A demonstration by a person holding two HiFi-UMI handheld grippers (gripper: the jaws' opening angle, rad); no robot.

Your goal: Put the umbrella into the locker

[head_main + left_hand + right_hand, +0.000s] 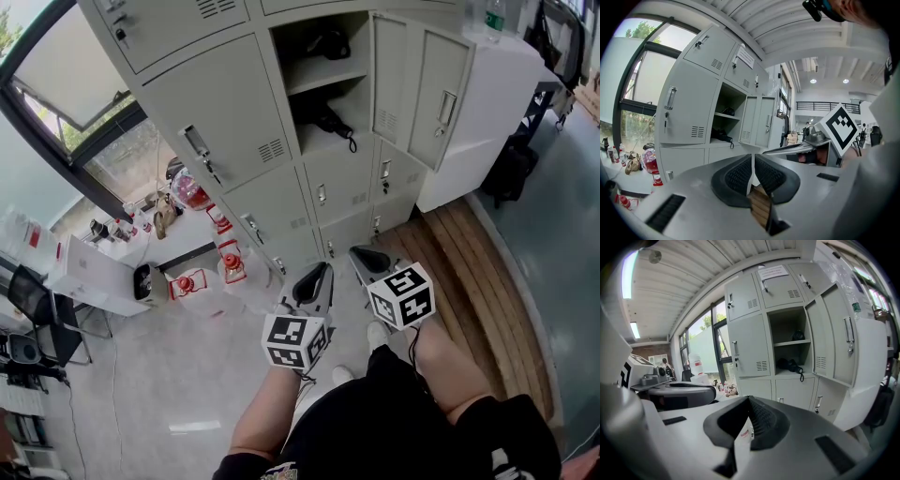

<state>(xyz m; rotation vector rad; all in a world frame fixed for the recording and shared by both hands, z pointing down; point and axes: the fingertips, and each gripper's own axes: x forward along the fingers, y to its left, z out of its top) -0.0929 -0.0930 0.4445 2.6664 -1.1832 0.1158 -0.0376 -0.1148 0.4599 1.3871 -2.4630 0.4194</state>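
You held the left gripper (322, 270) and right gripper (363, 253) pressed together, empty, their ribbed black pads (739, 176) meeting. The folded black umbrella (324, 120) lay far off on the lower shelf of the boxy grey metal locker (217, 114).

The left gripper (321, 272) and right gripper (364, 255) are smooth grey shells with black ribbed pads (739, 176), each bearing a cube (295, 340) of black-and-white square markers. The person wears a black short-sleeved top (375, 422) (bits of white print) and white shoes (378, 334).

No readable text, white paper notice (773, 272) on top locker door (786, 292) too blurred to read
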